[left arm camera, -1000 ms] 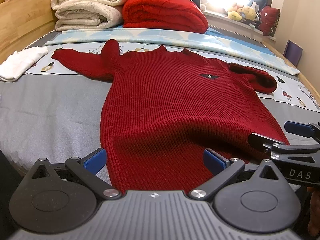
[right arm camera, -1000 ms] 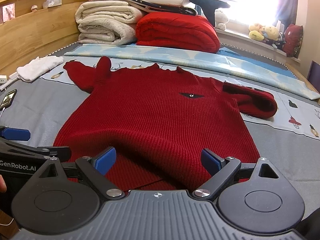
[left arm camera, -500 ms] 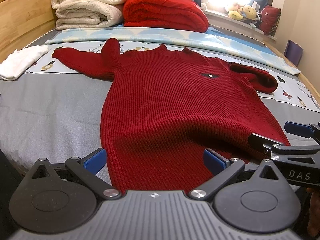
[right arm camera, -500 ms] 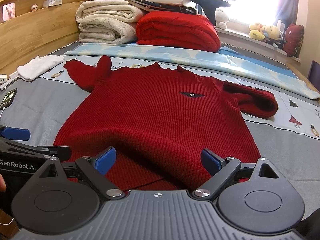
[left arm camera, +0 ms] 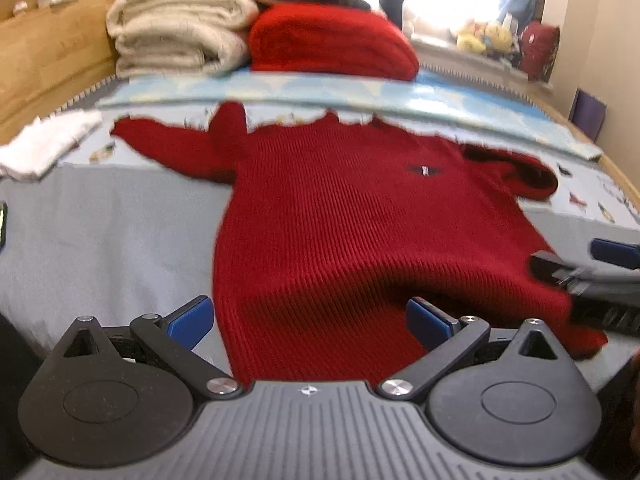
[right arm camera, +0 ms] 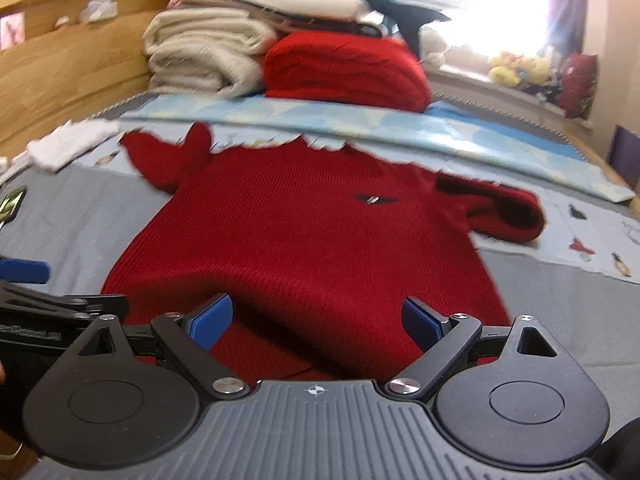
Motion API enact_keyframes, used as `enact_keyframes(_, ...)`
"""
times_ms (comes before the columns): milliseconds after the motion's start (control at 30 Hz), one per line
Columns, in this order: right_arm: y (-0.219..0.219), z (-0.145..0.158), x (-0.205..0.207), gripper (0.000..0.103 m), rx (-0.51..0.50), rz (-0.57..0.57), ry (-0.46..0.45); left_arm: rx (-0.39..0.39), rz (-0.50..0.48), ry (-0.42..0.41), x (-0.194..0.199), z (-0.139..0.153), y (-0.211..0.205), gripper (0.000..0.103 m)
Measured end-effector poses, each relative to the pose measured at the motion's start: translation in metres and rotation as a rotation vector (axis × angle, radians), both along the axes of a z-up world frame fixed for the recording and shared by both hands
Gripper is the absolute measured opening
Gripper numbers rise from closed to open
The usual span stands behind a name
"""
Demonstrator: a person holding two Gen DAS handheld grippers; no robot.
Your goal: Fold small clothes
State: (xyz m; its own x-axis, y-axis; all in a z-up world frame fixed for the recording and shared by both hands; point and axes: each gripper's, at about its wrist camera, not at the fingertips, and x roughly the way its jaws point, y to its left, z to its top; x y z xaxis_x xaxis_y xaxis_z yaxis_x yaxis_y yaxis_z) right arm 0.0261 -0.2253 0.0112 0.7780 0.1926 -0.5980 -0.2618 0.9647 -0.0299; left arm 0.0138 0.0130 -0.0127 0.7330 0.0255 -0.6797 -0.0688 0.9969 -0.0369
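Note:
A small red knit sweater [left arm camera: 360, 216] lies face up on the grey bed cover, its hem toward me and its sleeves spread near the far side. It also shows in the right wrist view [right arm camera: 312, 232]. My left gripper [left arm camera: 308, 316] is open over the left part of the hem, which lies between its blue pads. My right gripper [right arm camera: 316, 316] is open over the right part of the hem. The hem bulges up a little between the fingers. Each gripper shows at the edge of the other's view.
Folded cream blankets [left arm camera: 180, 32] and a folded red blanket [left arm camera: 328, 44] are stacked at the far end. A white cloth [left arm camera: 44, 144] lies at the far left. A wooden bed rail [right arm camera: 68, 64] runs along the left. A phone [right arm camera: 10, 202] lies on the left edge.
Both views have moved forward and risen a little and are blurred by motion. The sweater lies in the same place. Both grippers stay open.

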Motion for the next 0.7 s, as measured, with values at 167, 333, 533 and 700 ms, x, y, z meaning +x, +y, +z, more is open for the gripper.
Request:
enact_keyframes(167, -0.063, 0.027, 0.020, 0.081, 0.165, -0.103, -0.032, 0.003, -0.151, -0.057, 0.017, 0.029, 0.034, 0.067)
enact_keyframes(333, -0.136, 0.040, 0.057, 0.065, 0.146, -0.125, -0.099, -0.033, -0.235, 0.047, 0.053, 0.030, 0.079, 0.056)
enact_keyframes(533, -0.179, -0.018, 0.109, 0.061, 0.116, -0.222, 0.183, -0.303, -0.101, 0.397, 0.077, -0.047, 0.111, 0.056)
enact_keyframes(700, -0.181, -0.080, 0.111, 0.062, 0.023, -0.206, 0.481, -0.340, -0.090, 0.549, 0.083, -0.077, 0.114, 0.057)
